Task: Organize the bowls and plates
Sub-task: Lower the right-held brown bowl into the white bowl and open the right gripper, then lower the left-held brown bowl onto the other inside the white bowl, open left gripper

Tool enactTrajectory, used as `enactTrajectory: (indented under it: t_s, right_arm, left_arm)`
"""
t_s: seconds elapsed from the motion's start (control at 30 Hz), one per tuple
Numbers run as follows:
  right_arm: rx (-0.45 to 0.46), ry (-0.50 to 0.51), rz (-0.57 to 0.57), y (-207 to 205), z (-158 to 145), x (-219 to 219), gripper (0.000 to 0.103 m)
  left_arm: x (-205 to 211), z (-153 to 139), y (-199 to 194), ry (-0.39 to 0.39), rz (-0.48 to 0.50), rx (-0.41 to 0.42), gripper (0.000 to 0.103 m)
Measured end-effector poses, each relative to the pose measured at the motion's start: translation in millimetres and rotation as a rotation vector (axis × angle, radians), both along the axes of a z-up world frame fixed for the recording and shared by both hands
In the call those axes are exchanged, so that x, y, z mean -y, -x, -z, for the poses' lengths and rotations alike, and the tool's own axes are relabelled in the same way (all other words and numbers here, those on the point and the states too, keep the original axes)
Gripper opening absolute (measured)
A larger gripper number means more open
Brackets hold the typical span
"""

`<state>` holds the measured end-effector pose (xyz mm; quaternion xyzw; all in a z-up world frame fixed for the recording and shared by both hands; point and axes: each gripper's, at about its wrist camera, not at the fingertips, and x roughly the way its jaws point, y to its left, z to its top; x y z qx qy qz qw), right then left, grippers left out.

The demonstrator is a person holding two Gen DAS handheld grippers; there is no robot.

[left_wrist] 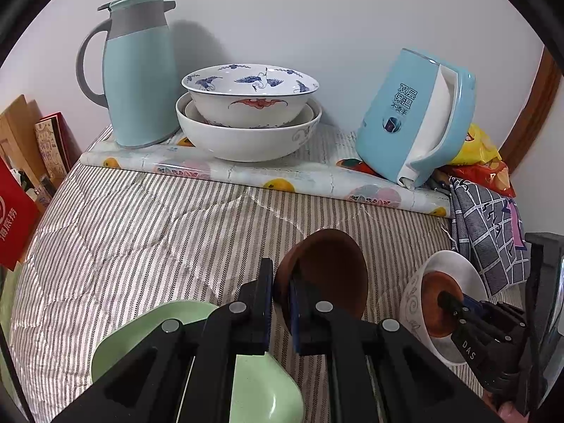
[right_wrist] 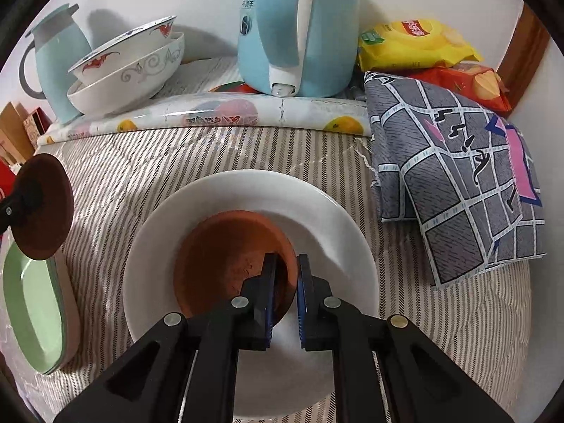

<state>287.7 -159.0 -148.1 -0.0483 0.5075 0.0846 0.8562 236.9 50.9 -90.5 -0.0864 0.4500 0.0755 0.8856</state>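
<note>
1. At the far left edge of the striped cloth, a green plate lies flat near its border; cardboard and a red box crowd that side.
2. The middle of the cloth is bare, open room up to the fruit-print mat carrying the thermos, stacked bowls and kettle.
3. The left gripper is closed tight on the rim of a brown bowl, held tilted above the cloth.
4. The right gripper stands nearly closed, its jaws straddling the rim of a second brown bowl resting inside the white bowl.
5. A folded grey cloth and snack bags hem the right edge.
</note>
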Motion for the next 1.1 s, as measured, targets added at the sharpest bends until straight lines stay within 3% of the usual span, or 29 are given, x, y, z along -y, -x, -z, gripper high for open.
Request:
enactTrajectory:
  t_s: [0.33, 0.8, 1.1]
  right_arm:
    - [0.017, -0.004, -0.004, 7.6, -7.1, -2.7, 0.036]
    - [0.146, -0.084, 0.06, 50.8, -59.6, 47.1, 0.038]
    - [0.153, -0.1, 0.154, 79.3, -60.3, 103.8, 0.039]
  left_arm:
    - [5.8, -3.7, 8.6, -0.002, 0.014, 0.001, 0.009]
    - [47.3, -27.9, 24.7, 0.013, 0.078, 0.049, 0.009]
    - [85.9, -28.0, 27.2, 0.016, 0.143, 0.045, 0.009]
